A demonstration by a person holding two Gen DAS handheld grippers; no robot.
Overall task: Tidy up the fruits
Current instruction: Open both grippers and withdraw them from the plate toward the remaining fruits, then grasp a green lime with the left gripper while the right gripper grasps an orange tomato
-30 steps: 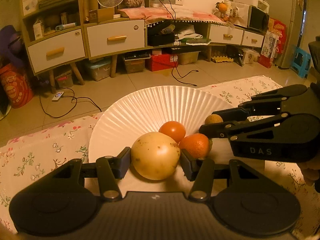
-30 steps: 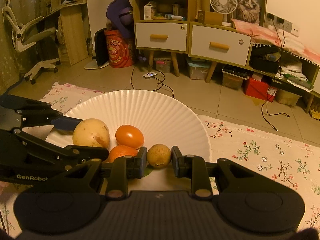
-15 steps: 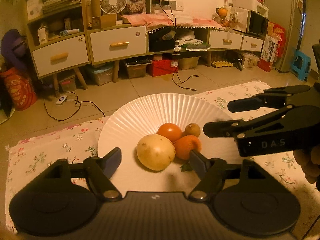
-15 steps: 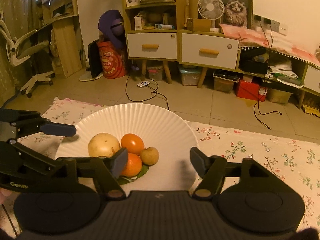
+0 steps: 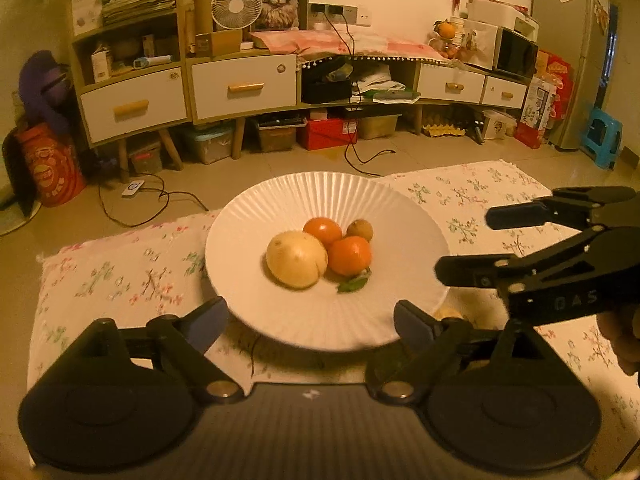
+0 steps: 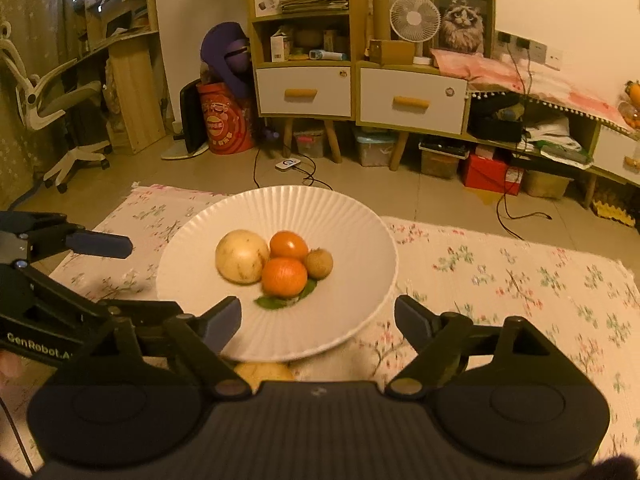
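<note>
Four fruits clustered on white fluted plate [image 5: 248,240]: pale round fruit [image 5: 296,259], two oranges, small brown fruit. One more pale fruit [image 6: 262,374] off-plate, just under right gripper [image 6: 318,320]; nearer than left gripper [image 5: 310,320]. Both angled downward, jaws opening, nothing between.

Four fruits are counted on one white plate [image 6: 360,300] — two oranges [image 6: 284,277], one pale round fruit [image 6: 241,256], one small brown fruit [image 6: 319,263] — and one fruit [image 6: 264,374] beside it.

place: home living room, probably | cues: drawer cabinets [image 6: 412,96], fan [image 6: 415,16], cat picture [image 6: 462,20], fridge [image 5: 568,52]
</note>
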